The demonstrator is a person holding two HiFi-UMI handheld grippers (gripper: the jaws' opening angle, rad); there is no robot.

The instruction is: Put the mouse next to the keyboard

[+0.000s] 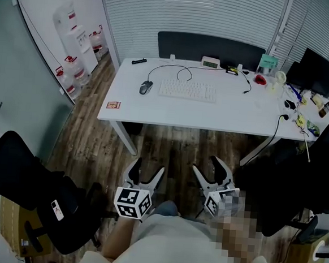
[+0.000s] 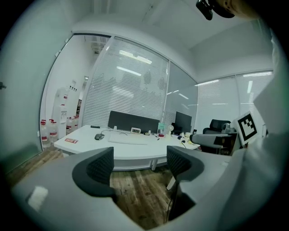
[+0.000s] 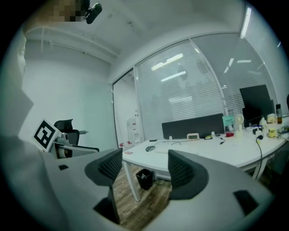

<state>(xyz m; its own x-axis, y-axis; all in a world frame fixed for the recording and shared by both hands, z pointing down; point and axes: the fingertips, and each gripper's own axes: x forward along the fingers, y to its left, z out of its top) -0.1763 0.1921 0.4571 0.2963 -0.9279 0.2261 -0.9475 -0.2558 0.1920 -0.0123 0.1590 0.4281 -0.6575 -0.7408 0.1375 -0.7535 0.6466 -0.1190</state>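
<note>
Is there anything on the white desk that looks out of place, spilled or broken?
Nothing looks spilled or broken. The mouse lies just left of the keyboard. The only untidy part is the right end of the desk, where small things crowd together and a black cable hangs over the front edge.

A: Left gripper (image 1: 148, 167)?
B: Held low, pointing forward, roughly level. Jaws apart, nothing between them.
A: Right gripper (image 1: 209, 167)?
B: Same pose, just beside the left one, marker cube toward the camera. Jaws wide apart, empty too.
</note>
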